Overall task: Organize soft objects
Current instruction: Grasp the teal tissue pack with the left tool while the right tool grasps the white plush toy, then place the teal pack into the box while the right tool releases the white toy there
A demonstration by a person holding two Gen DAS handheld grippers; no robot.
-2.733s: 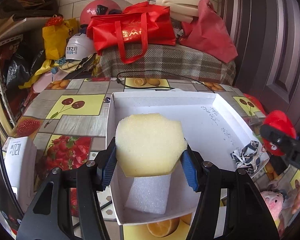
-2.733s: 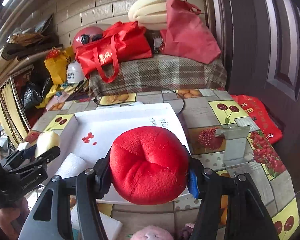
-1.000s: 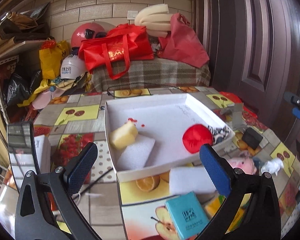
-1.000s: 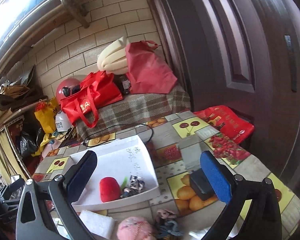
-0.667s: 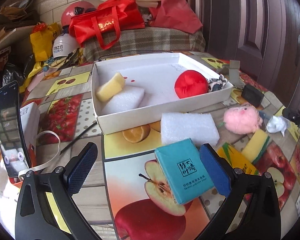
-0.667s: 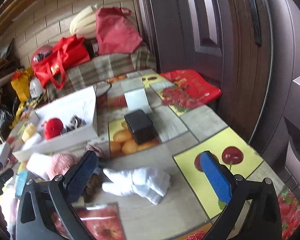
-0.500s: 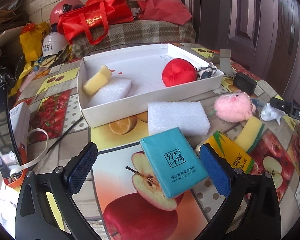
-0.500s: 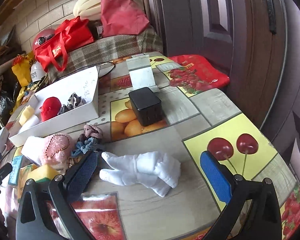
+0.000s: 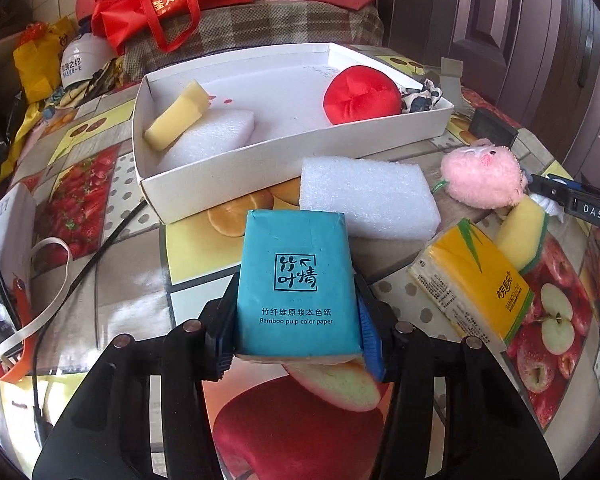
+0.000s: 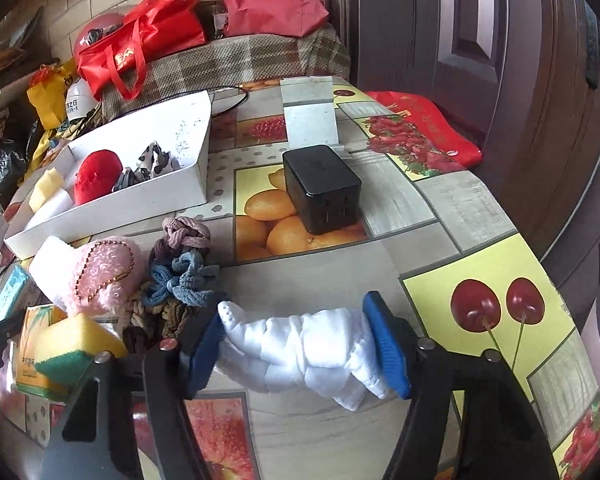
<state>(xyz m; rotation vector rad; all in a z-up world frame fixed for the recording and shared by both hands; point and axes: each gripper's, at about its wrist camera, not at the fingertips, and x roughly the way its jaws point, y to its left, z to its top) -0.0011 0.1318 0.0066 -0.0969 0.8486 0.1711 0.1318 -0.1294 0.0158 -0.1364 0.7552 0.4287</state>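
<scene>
Tongs on the left point(image 9: 298, 332) are gripping the teal tissue pack point(image 9: 298, 280) by its two long sides, blue pads pressing in; the pack is sitting low over the desk point(image 9: 112, 280), just in front of a white foam block point(image 9: 368, 200). Behind it the white box point(image 9: 260, 168) is holding a yellow sponge point(image 9: 178, 114), another foam slab point(image 9: 208, 136), a red plush ball point(image 9: 362, 94) & a patterned scrunchie point(image 9: 418, 98). To the right, a pink plush point(image 9: 482, 180), yellow tissue pack point(image 9: 472, 280) & yellow-green sponge point(image 9: 522, 232) are lying on the desk. Right wrist view: right tongs point(image 10: 300, 346) are closing on a white sock point(image 10: 300, 350), pads touching both ends, sock resting on the desk. Hair ties point(image 10: 180, 268) are piling just left of it, w/ a black box point(image 10: 320, 188) sitting farther back.
</scene>
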